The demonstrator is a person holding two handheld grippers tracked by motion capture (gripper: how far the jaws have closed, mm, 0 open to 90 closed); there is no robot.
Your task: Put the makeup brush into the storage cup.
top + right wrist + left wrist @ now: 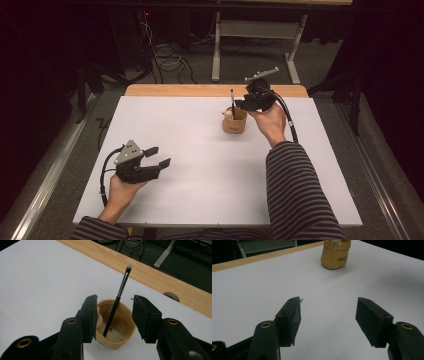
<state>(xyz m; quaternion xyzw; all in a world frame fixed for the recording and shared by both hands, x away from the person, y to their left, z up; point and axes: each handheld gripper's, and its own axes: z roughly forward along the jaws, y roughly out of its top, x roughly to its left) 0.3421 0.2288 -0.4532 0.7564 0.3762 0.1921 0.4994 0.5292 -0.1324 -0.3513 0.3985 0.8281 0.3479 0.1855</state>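
Right claw (114, 315) hung wide above the cup (117, 327), so, I judge, withdrawing straight up would spare the leaning brush (117, 305) inside.

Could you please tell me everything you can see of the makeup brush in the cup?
The makeup brush is slim, with a black handle, a silvery ferrule and a pale bristle tip pointing up. It stands tilted in the tan cup, its lower end on the cup's floor. The right tool hangs open on either side of it, not touching.
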